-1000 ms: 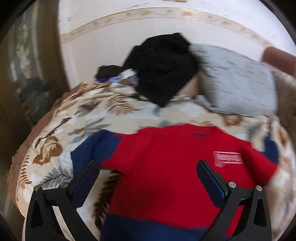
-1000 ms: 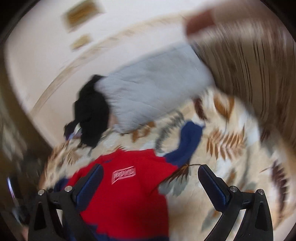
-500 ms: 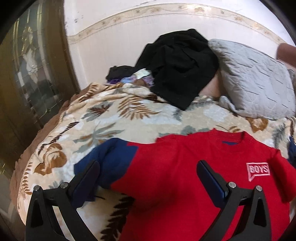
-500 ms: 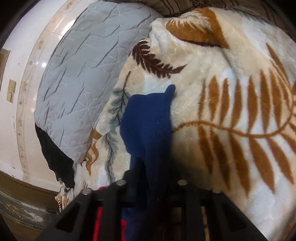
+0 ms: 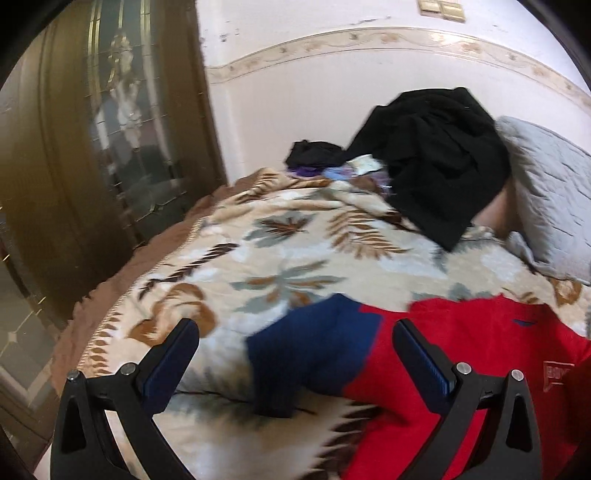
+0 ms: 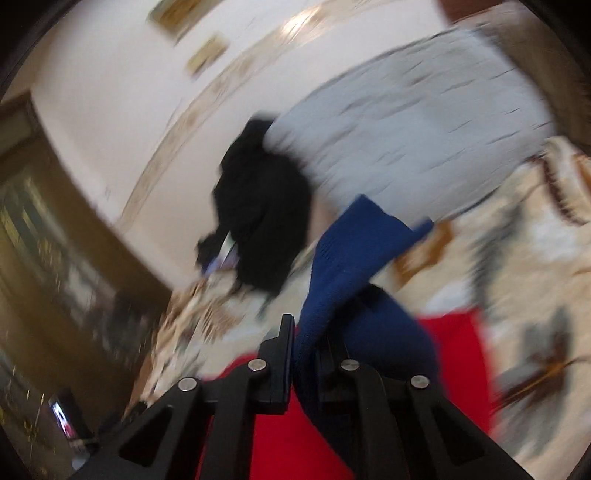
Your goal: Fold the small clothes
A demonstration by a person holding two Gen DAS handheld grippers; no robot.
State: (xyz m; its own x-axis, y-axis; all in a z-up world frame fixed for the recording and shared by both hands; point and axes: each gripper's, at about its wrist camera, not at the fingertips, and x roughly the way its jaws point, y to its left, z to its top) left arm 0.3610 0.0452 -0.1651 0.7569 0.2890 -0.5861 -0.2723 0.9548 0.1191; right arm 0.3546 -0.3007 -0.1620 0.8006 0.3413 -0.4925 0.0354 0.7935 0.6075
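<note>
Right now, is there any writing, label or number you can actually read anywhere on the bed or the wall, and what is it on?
White patch on the chest of the red sweater, at: it carries lettering, but it is cut off at the edge and too blurred to read.
Two plaques on the wall: no readable text.
Right wrist view: too motion-blurred to read anything.
Nothing else shows writing or numbers.

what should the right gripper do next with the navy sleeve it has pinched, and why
Probably carry the navy blue knit sleeve inward and lay it across the red sweater body. The right gripper is shut on it, lifted off the leaf-print blanket, while the left gripper is open over the other flat sleeve.
</note>
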